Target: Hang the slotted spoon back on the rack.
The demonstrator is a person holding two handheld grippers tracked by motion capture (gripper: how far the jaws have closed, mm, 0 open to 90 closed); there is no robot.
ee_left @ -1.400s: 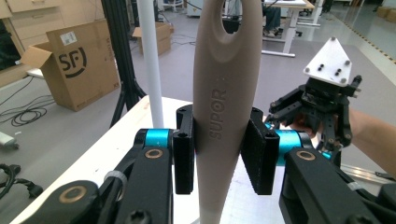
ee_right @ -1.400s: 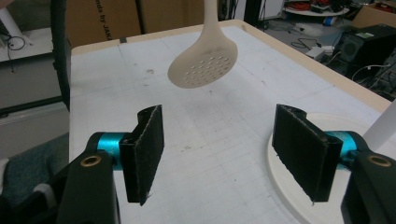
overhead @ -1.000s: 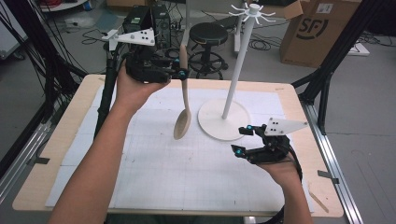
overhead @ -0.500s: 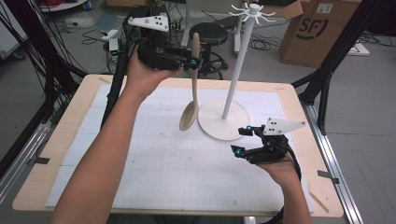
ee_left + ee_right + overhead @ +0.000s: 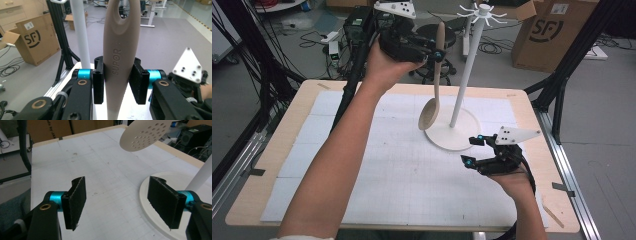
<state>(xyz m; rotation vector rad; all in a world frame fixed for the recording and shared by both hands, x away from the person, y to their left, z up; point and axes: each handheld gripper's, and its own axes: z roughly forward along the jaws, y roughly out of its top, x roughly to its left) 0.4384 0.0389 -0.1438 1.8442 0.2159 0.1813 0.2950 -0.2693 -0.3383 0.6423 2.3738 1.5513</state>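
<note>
Left gripper [image 5: 117,82] clamped on slotted spoon [image 5: 120,50], bowl cut off; right gripper [image 5: 120,205] wide, empty

A cardboard box [image 5: 557,35] and black stool [image 5: 432,37] stand behind the table [image 5: 532,130].

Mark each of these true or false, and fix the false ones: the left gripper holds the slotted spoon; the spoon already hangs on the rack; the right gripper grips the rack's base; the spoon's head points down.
1. The left gripper holds the slotted spoon by its handle. True.
2. The spoon hangs on the rack. False: it is held beside the pole, below the hooks.
3. The right gripper grips the rack's base. False: its jaws are open with nothing between them.
4. The spoon's head points down. True.
</note>
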